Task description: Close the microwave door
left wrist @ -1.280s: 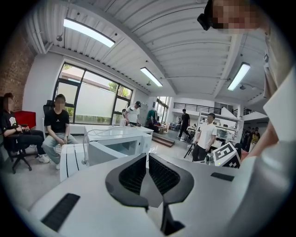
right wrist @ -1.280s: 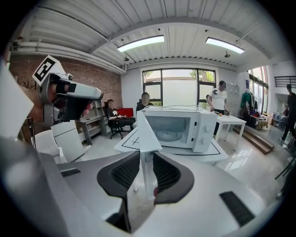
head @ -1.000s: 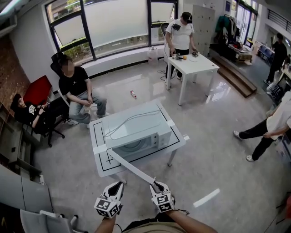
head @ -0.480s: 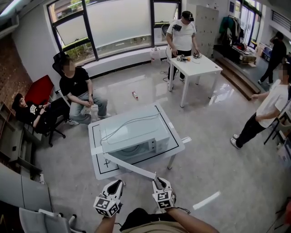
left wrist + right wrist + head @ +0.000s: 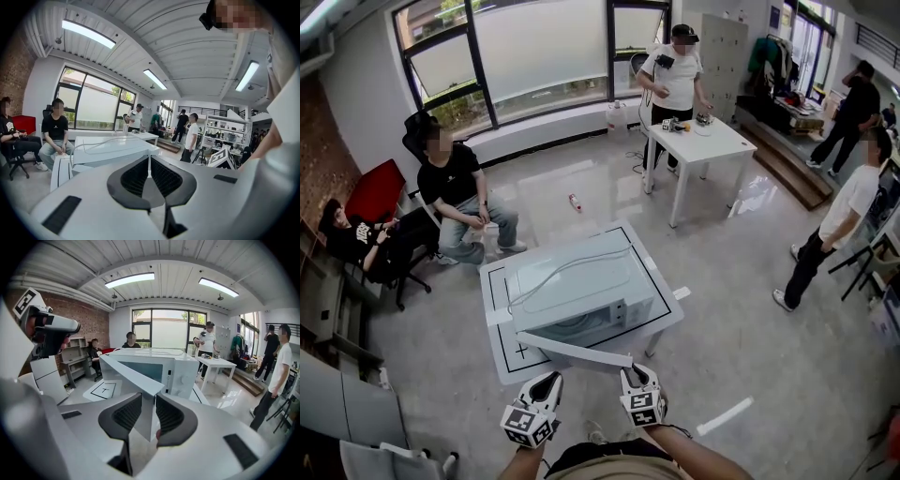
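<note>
White flat microwave door point(image 5: 133, 376) sits clamped between ribbed fingers point(image 5: 171, 414) of right gripper point(image 5: 148, 401); left gripper point(image 5: 149, 164) fingers point(image 5: 136, 177) touch.

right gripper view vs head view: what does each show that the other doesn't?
Right gripper view only: the right gripper with its jaws clamped on the free edge of the microwave door, and the control knobs. Head view only: the cable lying on the microwave's top, and a small object on the floor beyond. Both: the microwave on its white table, door partly open.
</note>
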Action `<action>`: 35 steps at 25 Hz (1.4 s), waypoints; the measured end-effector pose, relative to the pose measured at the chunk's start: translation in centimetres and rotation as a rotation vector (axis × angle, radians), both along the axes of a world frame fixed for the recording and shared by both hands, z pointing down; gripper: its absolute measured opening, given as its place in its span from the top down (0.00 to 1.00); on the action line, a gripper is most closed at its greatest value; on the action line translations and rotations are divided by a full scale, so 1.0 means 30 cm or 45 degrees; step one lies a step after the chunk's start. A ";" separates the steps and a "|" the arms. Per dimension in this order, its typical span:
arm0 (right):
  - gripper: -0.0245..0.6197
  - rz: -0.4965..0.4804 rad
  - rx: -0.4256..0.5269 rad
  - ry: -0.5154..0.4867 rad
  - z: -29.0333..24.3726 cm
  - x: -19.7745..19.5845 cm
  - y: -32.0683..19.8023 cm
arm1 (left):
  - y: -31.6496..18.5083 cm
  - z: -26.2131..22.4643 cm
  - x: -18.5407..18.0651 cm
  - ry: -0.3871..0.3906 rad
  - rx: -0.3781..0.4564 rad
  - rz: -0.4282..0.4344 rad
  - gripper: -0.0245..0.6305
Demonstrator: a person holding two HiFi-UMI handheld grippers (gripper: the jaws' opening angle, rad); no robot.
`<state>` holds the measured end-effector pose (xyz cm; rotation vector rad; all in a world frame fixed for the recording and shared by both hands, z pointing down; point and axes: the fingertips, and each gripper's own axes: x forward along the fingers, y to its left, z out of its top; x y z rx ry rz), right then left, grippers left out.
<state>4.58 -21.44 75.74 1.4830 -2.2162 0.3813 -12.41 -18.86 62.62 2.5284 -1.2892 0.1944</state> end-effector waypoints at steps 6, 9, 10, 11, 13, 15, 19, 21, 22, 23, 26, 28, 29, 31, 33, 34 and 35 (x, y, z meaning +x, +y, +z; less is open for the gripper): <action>0.81 0.050 0.020 0.017 0.004 0.037 -0.078 | -0.072 -0.010 -0.026 0.007 0.027 0.026 0.95; 0.81 0.064 0.026 0.031 0.008 0.067 -0.121 | -0.095 -0.009 -0.034 0.002 0.029 0.026 0.95; 0.81 0.064 0.023 0.032 0.009 0.077 -0.134 | -0.101 -0.005 -0.033 0.000 0.023 0.022 0.95; 0.81 0.060 0.017 0.029 0.009 0.086 -0.146 | -0.106 0.001 -0.030 -0.001 0.016 0.016 0.95; 0.81 0.039 0.008 0.019 0.017 0.097 -0.172 | -0.117 0.012 -0.020 0.001 0.004 0.000 0.95; 0.81 0.013 -0.007 0.010 0.025 0.101 -0.206 | -0.138 0.019 -0.009 -0.002 -0.005 -0.022 0.95; 0.81 -0.045 -0.045 -0.013 0.026 0.101 -0.268 | -0.181 0.018 0.023 -0.005 -0.027 -0.076 0.95; 0.81 -0.081 -0.035 -0.018 0.026 0.098 -0.306 | -0.199 0.013 0.041 -0.009 -0.031 -0.097 0.95; 0.81 -0.094 -0.027 -0.015 0.027 0.095 -0.326 | -0.208 0.011 0.047 -0.012 -0.032 -0.110 0.95; 0.81 -0.103 -0.025 -0.008 0.030 0.095 -0.344 | -0.216 0.010 0.050 -0.015 -0.035 -0.124 0.95; 0.81 -0.107 -0.013 0.011 0.034 0.099 -0.397 | -0.237 0.002 0.058 -0.024 -0.038 -0.165 0.95; 0.81 -0.100 -0.008 0.009 0.025 0.101 -0.434 | -0.249 -0.011 0.064 -0.029 -0.039 -0.184 0.95; 0.81 -0.094 -0.011 0.003 0.021 0.100 -0.451 | -0.255 -0.019 0.064 -0.031 -0.041 -0.190 0.95; 0.81 -0.080 -0.018 -0.015 0.016 0.093 -0.488 | -0.269 -0.028 0.061 -0.036 -0.044 -0.200 0.95; 0.81 -0.069 -0.019 -0.030 0.014 0.083 -0.529 | -0.289 -0.027 0.053 -0.041 -0.045 -0.207 0.95; 0.81 -0.068 -0.022 -0.036 0.015 0.079 -0.546 | -0.300 -0.025 0.049 -0.042 -0.044 -0.209 0.95; 0.81 -0.069 -0.028 -0.043 0.017 0.075 -0.557 | -0.312 -0.023 0.047 -0.043 -0.043 -0.210 0.95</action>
